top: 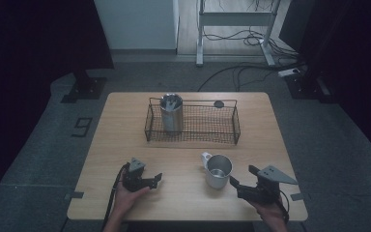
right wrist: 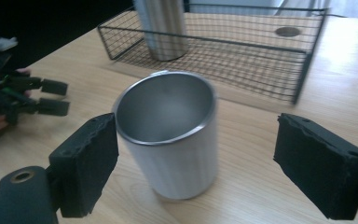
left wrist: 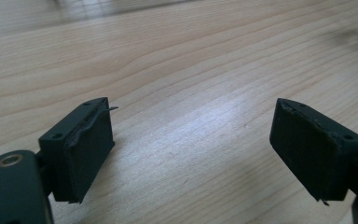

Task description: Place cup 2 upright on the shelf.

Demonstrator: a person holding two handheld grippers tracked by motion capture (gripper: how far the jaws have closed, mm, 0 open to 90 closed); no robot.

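I see the steel mug [top: 218, 170] upright on bare wood, well clear of the wire basket [top: 192, 123] and table edge [top: 188, 216]. My right gripper [right wrist: 196, 168] flanks it, jaws spread, not touching. My left gripper [left wrist: 191, 149] gapes over open tabletop.

Mug [top: 218, 170] before basket [top: 193, 137], cup [top: 172, 113] in basket's left end

Wood table [top: 125, 145], wire basket [top: 193, 126] at back, steel mug [top: 218, 170] nr front
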